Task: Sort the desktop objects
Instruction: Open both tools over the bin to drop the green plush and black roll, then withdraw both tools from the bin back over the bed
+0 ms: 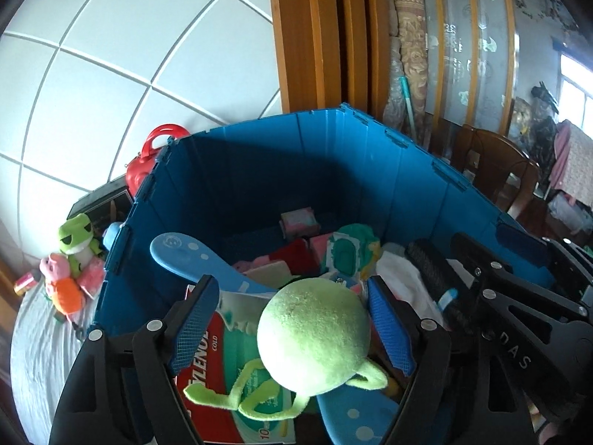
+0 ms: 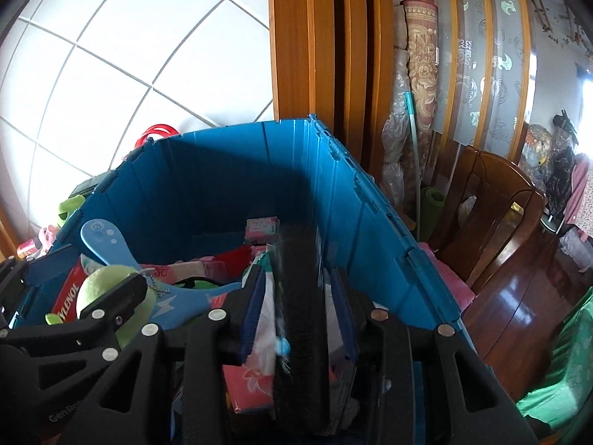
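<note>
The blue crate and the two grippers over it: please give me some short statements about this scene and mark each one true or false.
1. A round green plush toy is between the fingers of the left gripper, above the blue crate. True.
2. The crate holds nothing. False: it already holds a red Tylenol box, a blue paddle-shaped item and other things.
3. A black brush is between the fingers of the right gripper. True.
4. A frog plush lies inside the crate. False: it sits outside, beside the crate's left wall.
5. The wall behind the crate is bare brick. False: it is a white tiled wall.
</note>
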Action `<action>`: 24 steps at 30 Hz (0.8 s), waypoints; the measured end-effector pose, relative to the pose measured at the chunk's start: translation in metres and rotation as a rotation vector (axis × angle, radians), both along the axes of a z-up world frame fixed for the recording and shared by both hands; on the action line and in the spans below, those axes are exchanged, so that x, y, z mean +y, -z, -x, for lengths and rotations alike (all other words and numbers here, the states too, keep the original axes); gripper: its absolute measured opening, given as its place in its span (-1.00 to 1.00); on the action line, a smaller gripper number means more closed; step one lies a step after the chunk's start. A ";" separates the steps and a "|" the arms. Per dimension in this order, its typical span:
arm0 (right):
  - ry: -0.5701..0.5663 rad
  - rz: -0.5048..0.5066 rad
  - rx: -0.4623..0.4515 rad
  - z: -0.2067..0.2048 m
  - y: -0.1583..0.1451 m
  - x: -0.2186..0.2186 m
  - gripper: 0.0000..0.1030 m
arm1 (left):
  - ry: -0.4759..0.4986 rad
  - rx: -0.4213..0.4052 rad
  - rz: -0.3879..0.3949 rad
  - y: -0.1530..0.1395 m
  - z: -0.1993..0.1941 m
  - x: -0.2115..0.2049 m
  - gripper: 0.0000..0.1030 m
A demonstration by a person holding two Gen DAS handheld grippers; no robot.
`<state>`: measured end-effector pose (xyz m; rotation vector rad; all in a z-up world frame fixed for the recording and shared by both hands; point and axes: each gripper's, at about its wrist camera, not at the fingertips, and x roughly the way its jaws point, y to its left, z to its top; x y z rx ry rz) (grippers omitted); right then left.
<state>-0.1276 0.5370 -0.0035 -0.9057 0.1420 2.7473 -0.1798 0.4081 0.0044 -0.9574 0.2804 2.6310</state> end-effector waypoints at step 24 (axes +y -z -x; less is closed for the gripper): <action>-0.184 0.051 0.160 -0.077 -0.027 -0.177 1.00 | -0.289 0.111 -0.076 -0.026 -0.092 -0.251 0.68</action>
